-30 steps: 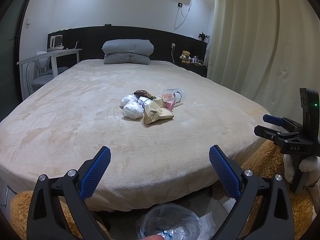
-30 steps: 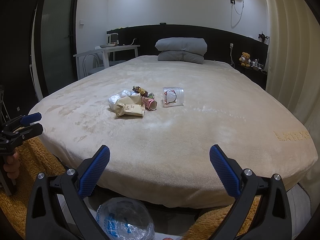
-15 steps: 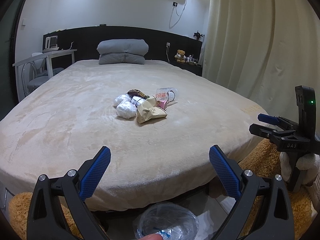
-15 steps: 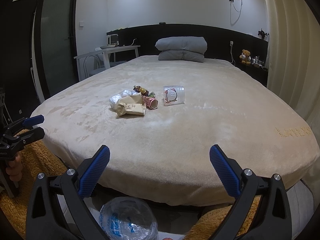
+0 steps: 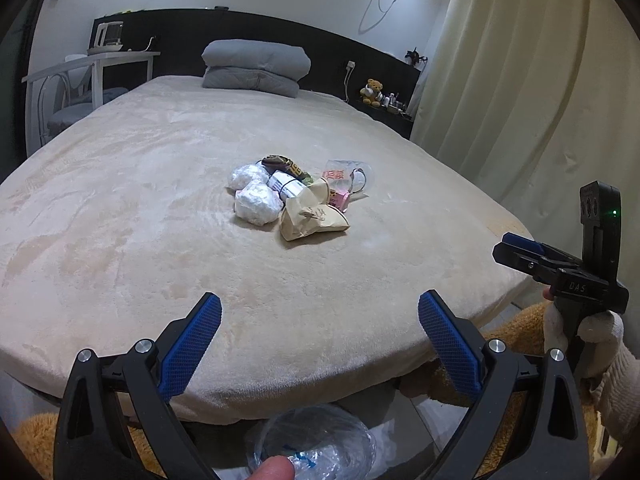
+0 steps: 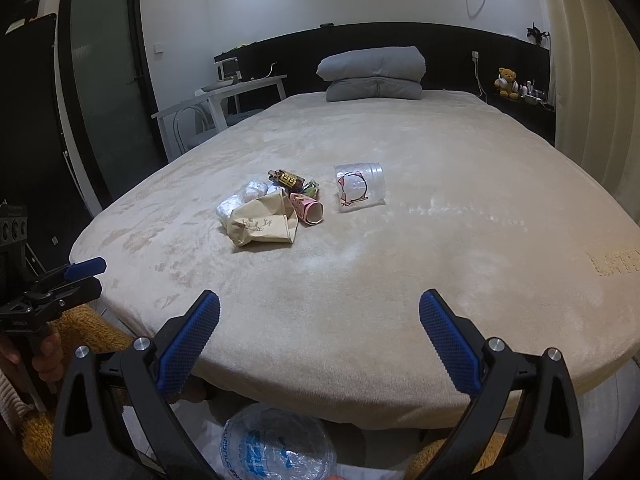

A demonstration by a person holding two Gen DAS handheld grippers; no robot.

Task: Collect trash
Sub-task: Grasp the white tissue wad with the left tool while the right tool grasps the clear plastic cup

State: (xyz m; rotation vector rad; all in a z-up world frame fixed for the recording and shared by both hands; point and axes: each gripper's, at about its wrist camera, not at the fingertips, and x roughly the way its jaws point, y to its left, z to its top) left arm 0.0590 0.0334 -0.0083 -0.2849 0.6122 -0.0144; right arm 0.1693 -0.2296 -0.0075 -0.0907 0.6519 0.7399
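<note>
A small heap of trash lies in the middle of the beige bed (image 5: 120, 240): a crumpled brown paper bag (image 5: 310, 218) (image 6: 262, 226), white crumpled wads (image 5: 256, 206), a dark snack wrapper (image 6: 286, 178), a pink paper cup (image 6: 306, 208) and a clear plastic cup (image 6: 360, 186) lying on its side. My left gripper (image 5: 320, 332) is open and empty at the bed's near edge. My right gripper (image 6: 320, 330) is open and empty, also at the near edge; it shows in the left wrist view (image 5: 560, 272). Both are well short of the heap.
A clear plastic bag (image 5: 316, 444) (image 6: 280, 444) lies below the bed edge under both grippers. A folded grey quilt (image 6: 374, 74) sits at the headboard. A white desk and chair (image 6: 220, 100) stand to the left, curtains (image 5: 540, 80) to the right, an orange rug (image 6: 80, 328) on the floor.
Both grippers have moved forward and slightly up toward the bed; the trash heap looks larger and nearer. Both jaws stay open.
</note>
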